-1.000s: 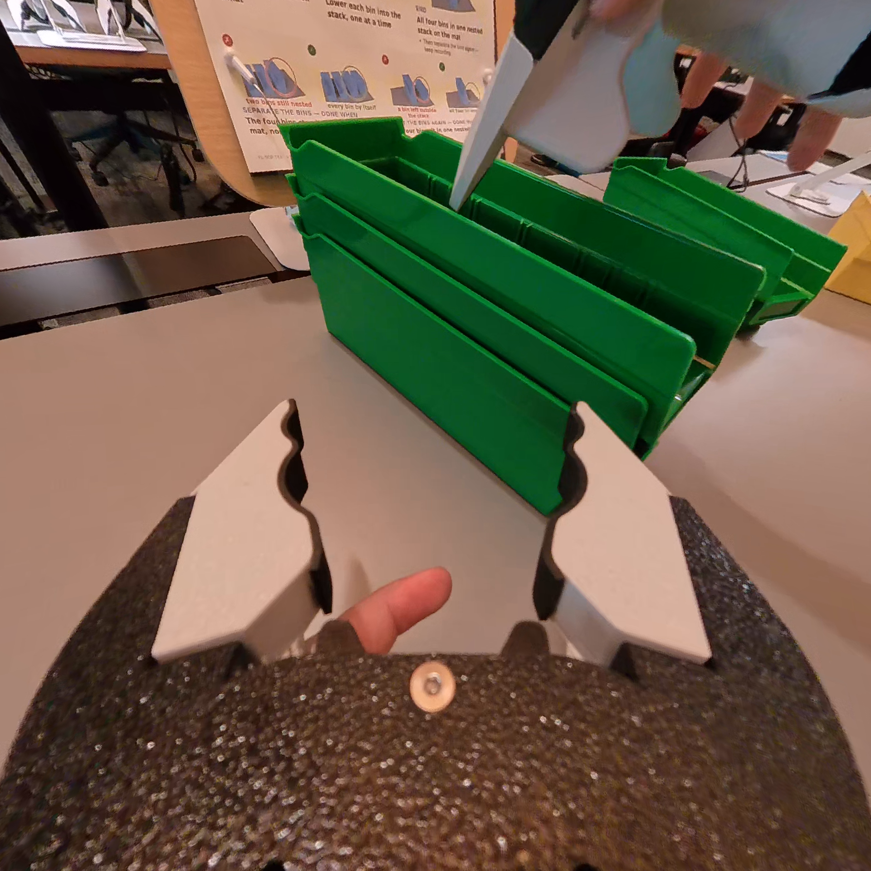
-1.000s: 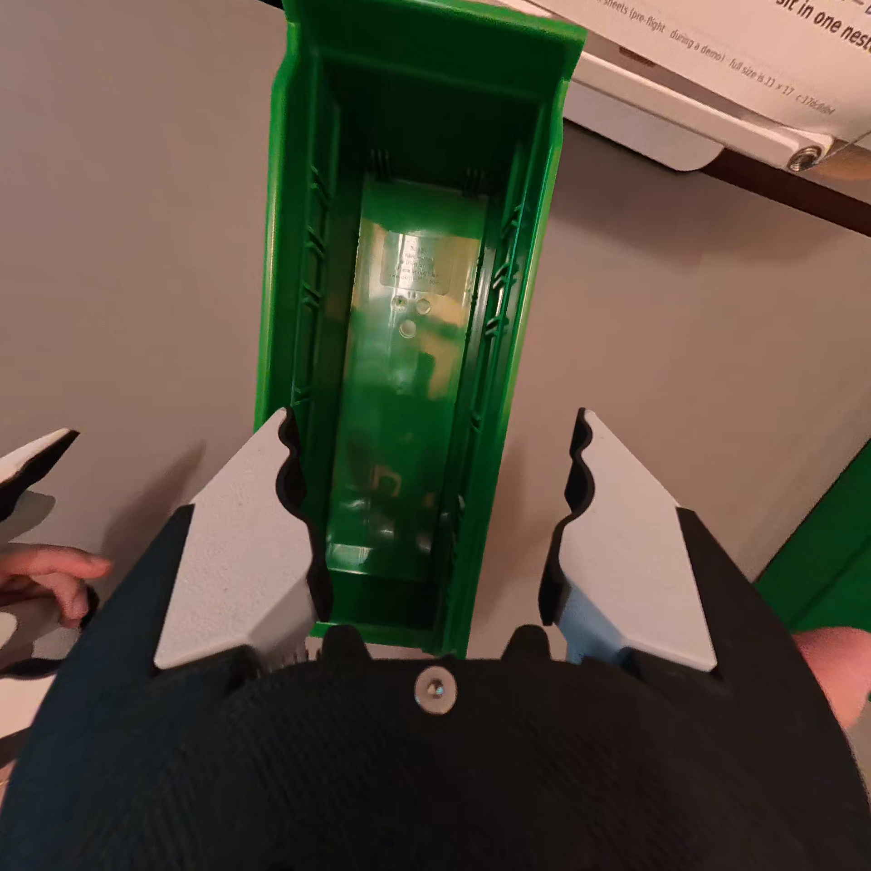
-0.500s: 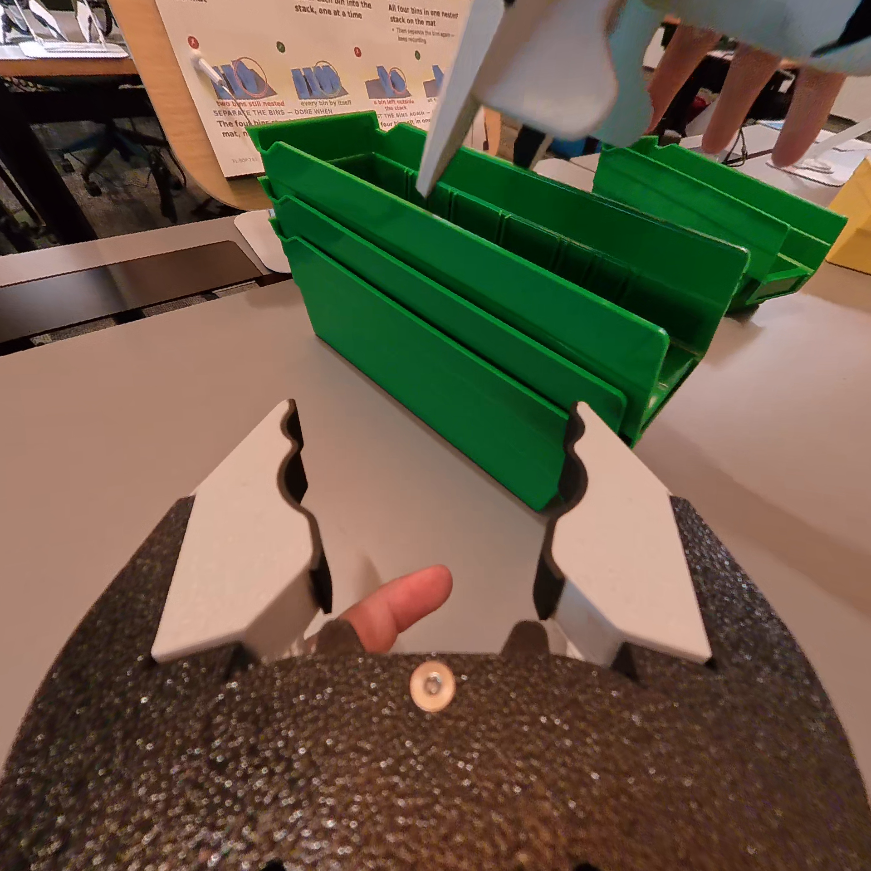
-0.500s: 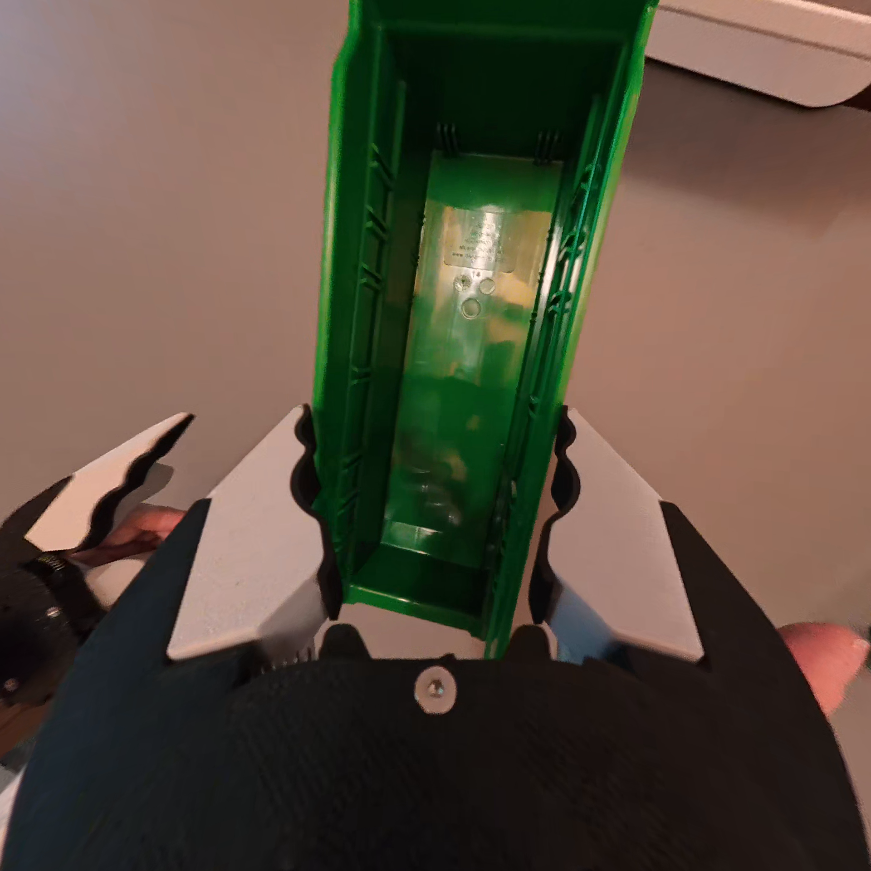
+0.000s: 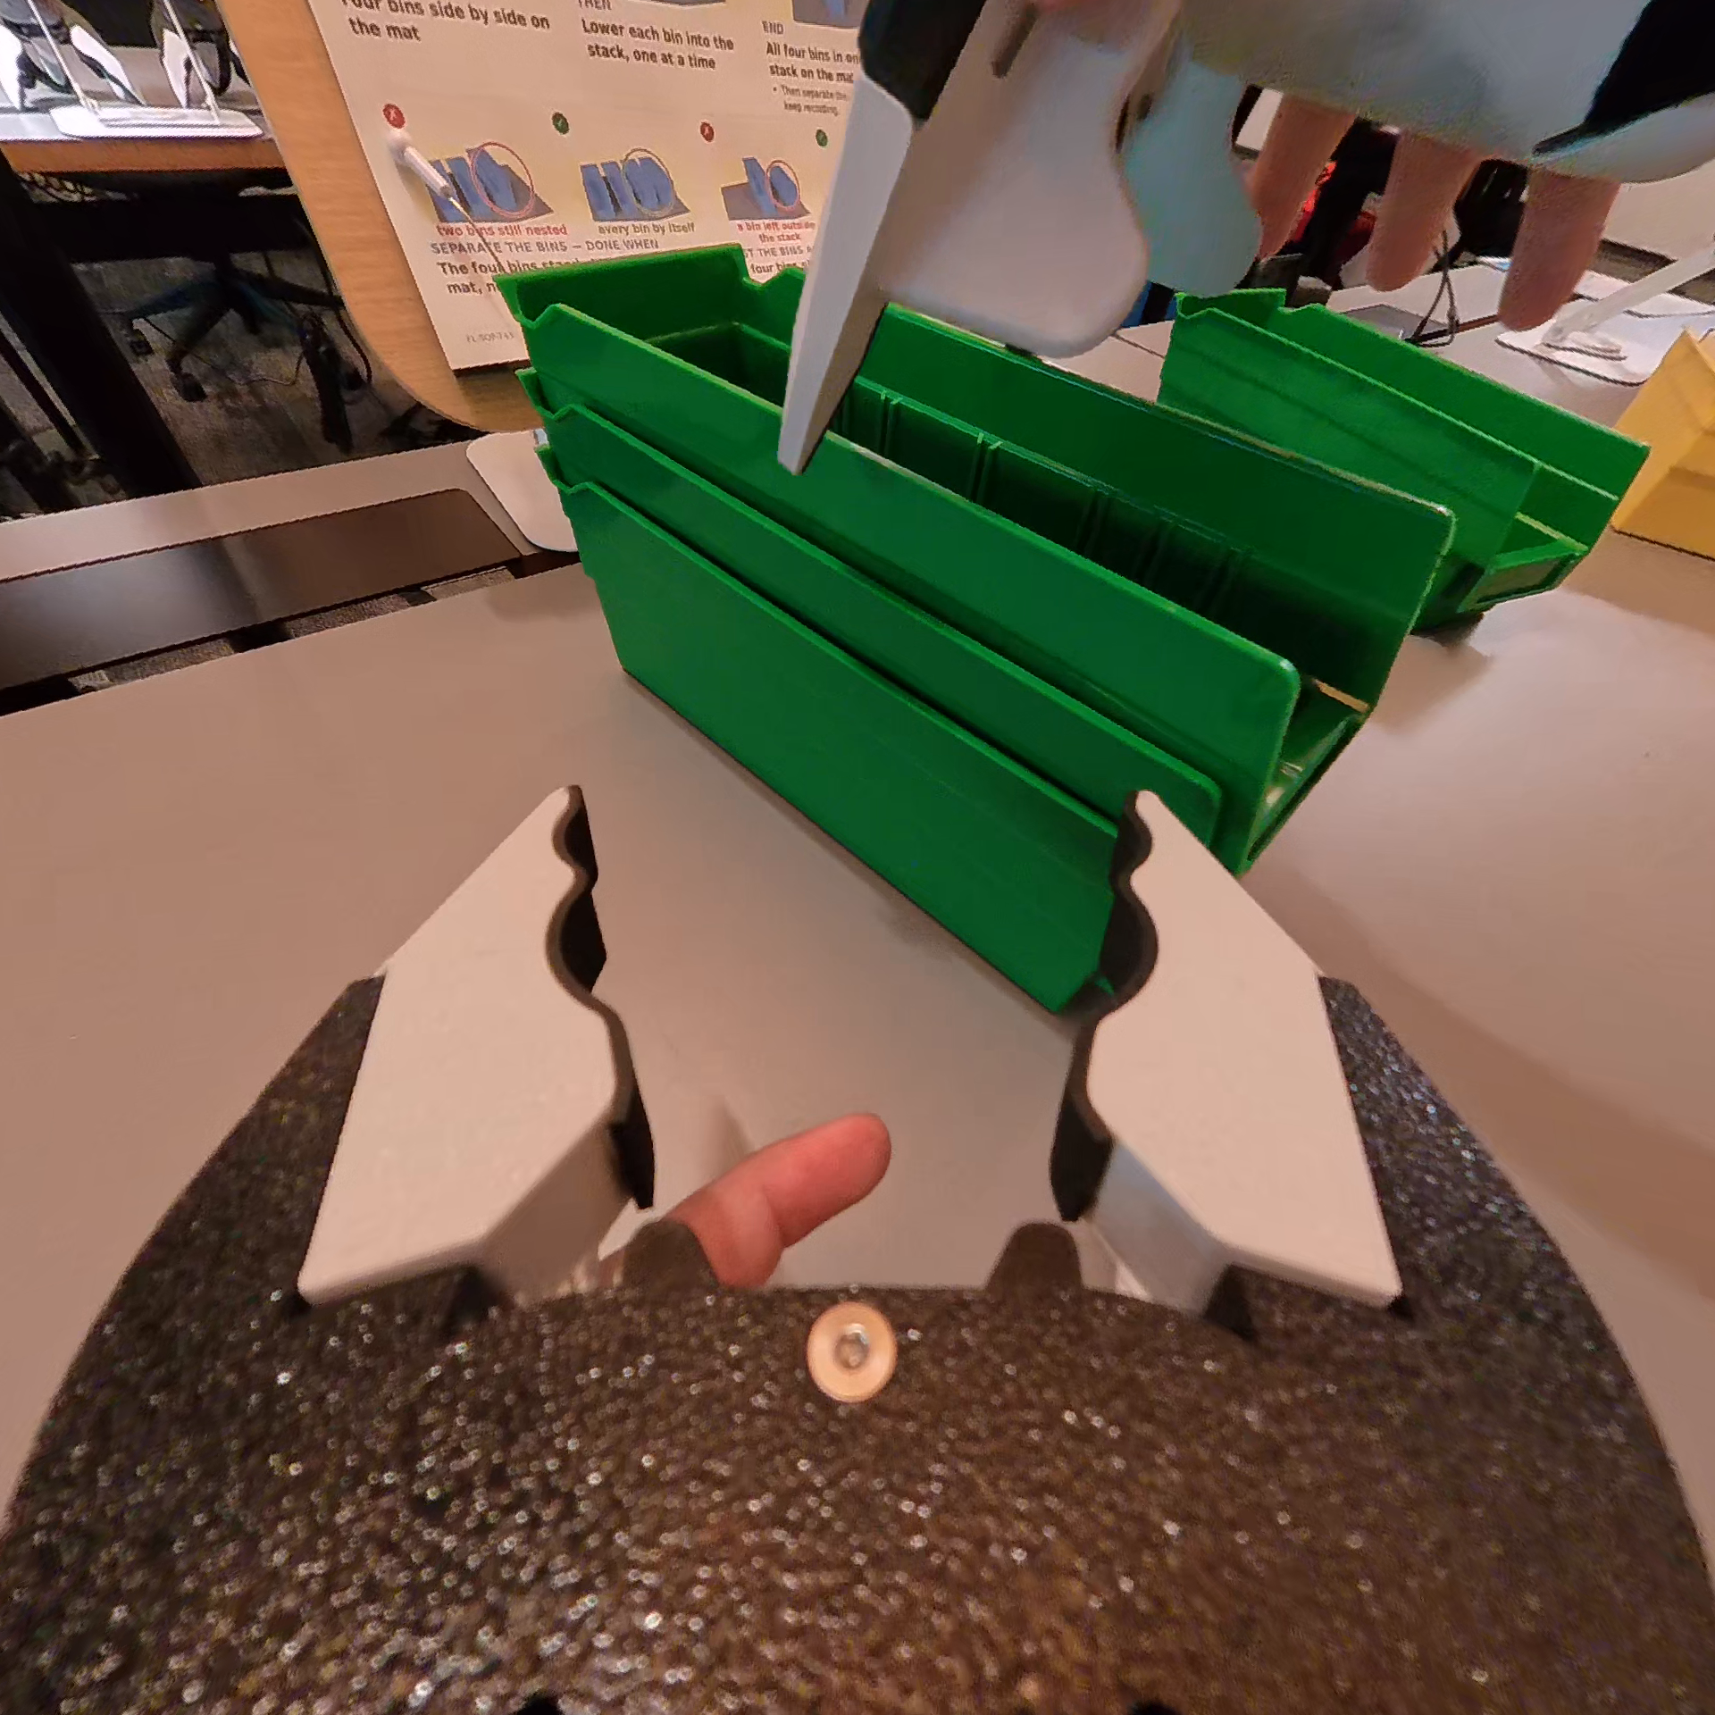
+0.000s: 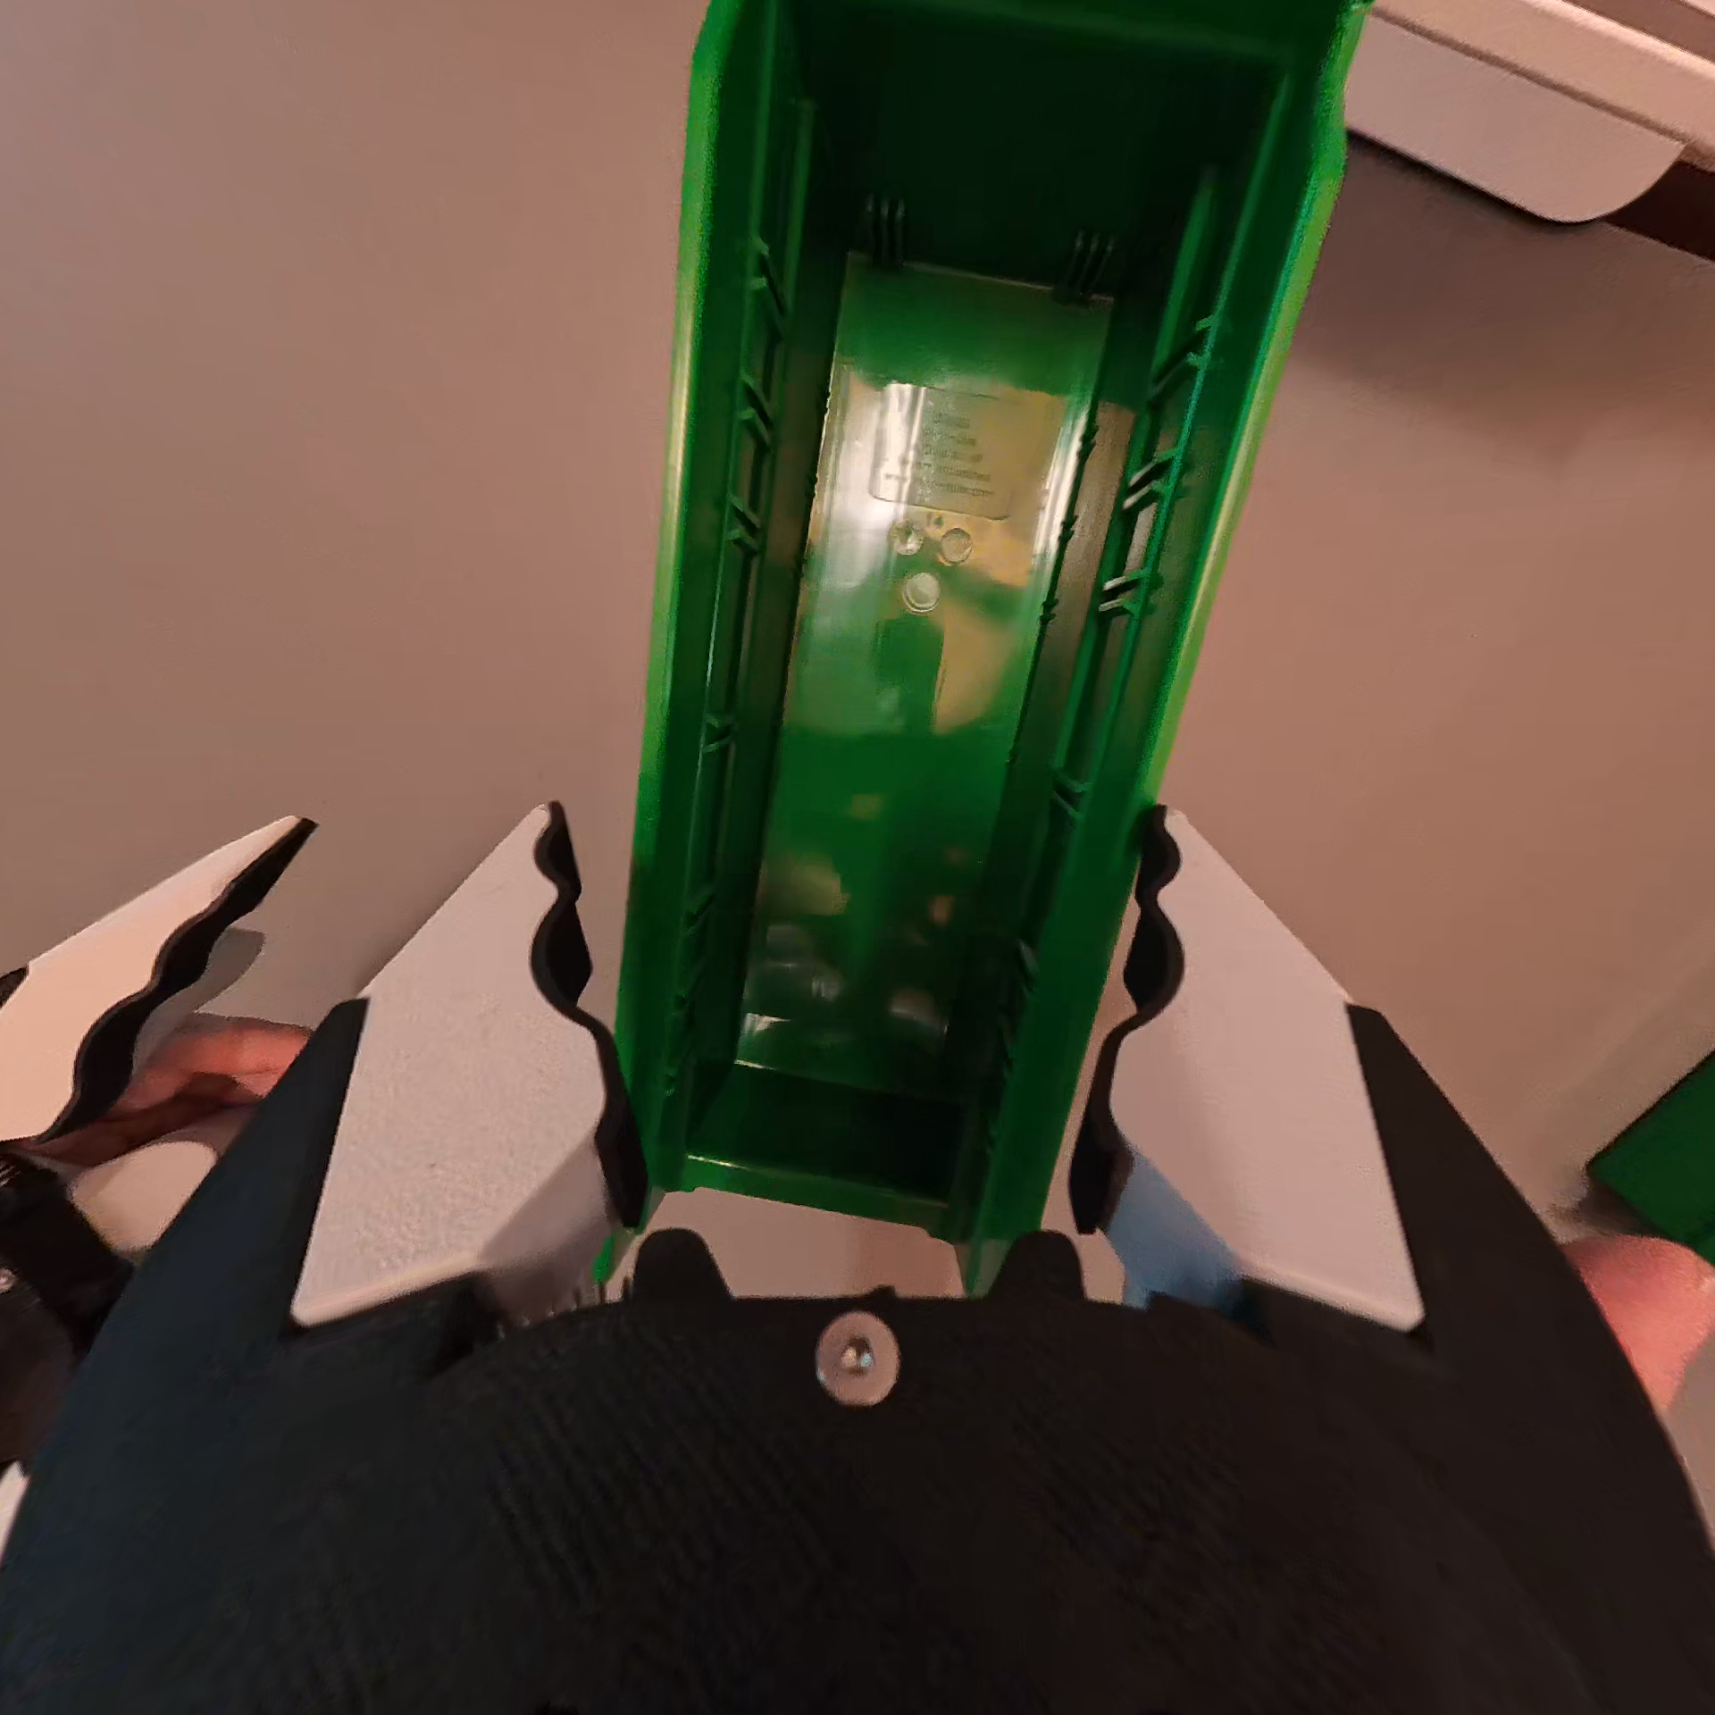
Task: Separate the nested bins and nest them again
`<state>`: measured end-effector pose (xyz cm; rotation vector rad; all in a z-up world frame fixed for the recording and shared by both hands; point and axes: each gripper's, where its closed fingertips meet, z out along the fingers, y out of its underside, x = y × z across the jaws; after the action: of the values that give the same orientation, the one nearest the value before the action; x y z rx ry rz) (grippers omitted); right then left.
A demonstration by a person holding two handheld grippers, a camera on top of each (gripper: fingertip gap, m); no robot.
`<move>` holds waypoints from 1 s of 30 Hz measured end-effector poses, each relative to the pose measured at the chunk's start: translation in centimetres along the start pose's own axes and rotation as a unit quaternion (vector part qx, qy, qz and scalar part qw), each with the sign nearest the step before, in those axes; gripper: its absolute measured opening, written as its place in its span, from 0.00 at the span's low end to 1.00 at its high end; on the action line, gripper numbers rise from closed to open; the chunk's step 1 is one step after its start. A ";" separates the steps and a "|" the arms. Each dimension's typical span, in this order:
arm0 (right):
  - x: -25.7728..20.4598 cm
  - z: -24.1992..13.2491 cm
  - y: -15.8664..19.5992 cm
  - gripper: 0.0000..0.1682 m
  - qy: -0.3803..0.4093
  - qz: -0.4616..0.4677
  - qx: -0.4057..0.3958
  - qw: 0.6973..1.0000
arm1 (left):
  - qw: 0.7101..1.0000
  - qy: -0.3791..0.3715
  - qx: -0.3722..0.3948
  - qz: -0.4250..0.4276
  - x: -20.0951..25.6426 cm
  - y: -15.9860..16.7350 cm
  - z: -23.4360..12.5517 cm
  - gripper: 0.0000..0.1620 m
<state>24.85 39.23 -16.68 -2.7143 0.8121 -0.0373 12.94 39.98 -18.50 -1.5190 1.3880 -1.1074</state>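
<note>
Currently: right tool (image 6: 854, 1002) straddling top bin of nested green plastic bin stack (image 5: 928, 650) on grey table (image 5: 278, 882), fingers (image 6: 575, 1002) wide, just beside both long walls, contact unclear. Left tool (image 5: 854, 974) open, empty, stack's near wall just ahead. Second green bin pair (image 5: 1392, 436) beyond, right.
</note>
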 end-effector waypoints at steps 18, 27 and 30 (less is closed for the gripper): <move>0.3 2.0 0.8 0.72 -0.046 0.007 -0.039 0.998 | 1.000 -0.004 0.005 -0.012 -0.7 -0.1 -0.4 0.67; 0.3 2.4 1.2 0.71 -0.035 0.000 -0.070 0.997 | 1.000 -0.003 0.006 -0.008 -0.6 -0.3 -0.4 0.67; 0.4 2.4 1.2 0.69 -0.038 0.004 -0.074 0.997 | 1.000 -0.003 0.007 -0.014 -0.8 -0.2 -0.4 0.68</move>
<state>24.77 38.74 -19.34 -2.8298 0.8333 0.1324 12.59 40.81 -18.24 -1.5361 1.3560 -1.1255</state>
